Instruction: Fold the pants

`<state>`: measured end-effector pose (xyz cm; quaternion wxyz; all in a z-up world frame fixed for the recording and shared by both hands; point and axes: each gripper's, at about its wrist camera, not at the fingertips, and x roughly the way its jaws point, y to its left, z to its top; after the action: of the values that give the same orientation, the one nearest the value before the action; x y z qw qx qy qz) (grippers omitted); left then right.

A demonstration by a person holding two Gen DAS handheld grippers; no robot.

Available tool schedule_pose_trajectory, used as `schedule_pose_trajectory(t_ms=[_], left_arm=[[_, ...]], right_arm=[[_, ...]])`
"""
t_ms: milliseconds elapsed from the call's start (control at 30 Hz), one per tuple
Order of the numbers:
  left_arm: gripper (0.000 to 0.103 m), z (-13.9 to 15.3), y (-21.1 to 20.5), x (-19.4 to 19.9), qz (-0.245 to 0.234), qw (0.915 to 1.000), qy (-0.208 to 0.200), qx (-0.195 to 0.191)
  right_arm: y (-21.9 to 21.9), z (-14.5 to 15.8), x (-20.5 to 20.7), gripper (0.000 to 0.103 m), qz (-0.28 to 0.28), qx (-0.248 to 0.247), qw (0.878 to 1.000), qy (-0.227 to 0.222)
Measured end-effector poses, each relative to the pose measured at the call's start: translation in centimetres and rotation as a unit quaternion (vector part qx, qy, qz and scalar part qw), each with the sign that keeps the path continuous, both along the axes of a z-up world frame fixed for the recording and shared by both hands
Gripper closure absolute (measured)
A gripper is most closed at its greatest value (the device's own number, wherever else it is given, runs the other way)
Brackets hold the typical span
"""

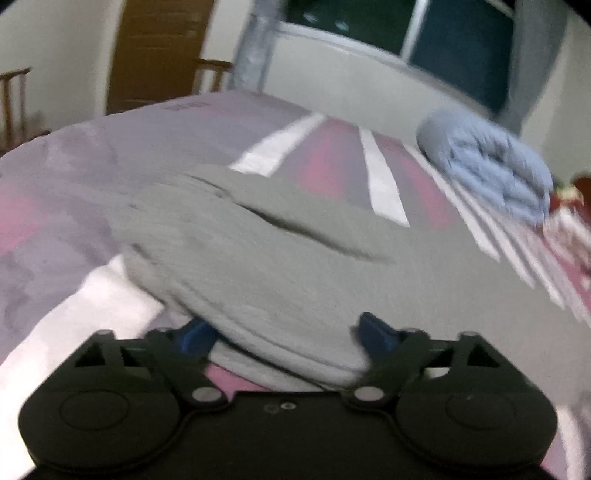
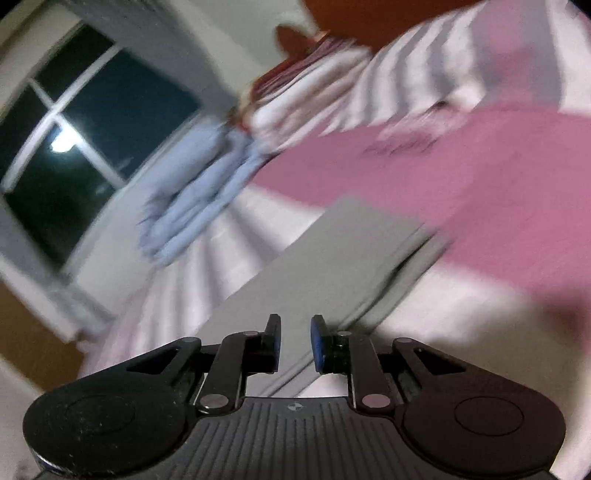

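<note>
while i'm watching through the left wrist camera, the grey pants (image 1: 295, 251) are lying folded across the pink and white striped bedspread (image 1: 74, 177), and my left gripper (image 1: 284, 332) is straddling their near edge with its jaws spread wide; i cannot tell whether the blue pads are pressing the cloth. on the right, the right gripper (image 2: 295, 343) is hanging over a trouser leg (image 2: 325, 266), jaws slightly parted, pinching nothing. a rolled blue blanket (image 1: 491, 166) is sitting beside the window (image 1: 369, 26)
</note>
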<state>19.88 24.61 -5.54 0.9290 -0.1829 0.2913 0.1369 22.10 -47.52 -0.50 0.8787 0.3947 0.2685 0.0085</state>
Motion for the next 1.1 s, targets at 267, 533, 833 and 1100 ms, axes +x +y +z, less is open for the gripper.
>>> schedule_pose_trajectory(t_ms=[267,533,833,1100], left_arm=[[0.049,1.3,3.2,-2.0,0.044,0.9971,-0.018,-0.059],[0.045,0.7,2.9,-2.4,0.036,0.9955,-0.011,-0.087],[0.035,-0.2,1.3,-3.7,0.051,0.9958,-0.023,-0.072],[0.033,-0.8,0.3,-4.1,0.055,0.9955,-0.029,-0.071]], right_arm=[[10.2,-1.6,0.3,0.085,0.084,0.073,0.994,0.022],[14.9,-2.2,1.1,0.085,0.130,0.121,0.983,0.042],[15.7,-3.7,2.6,0.085,0.132,0.161,0.975,0.075],[15.8,-5.0,3.8,0.085,0.114,0.194,0.970,0.087]])
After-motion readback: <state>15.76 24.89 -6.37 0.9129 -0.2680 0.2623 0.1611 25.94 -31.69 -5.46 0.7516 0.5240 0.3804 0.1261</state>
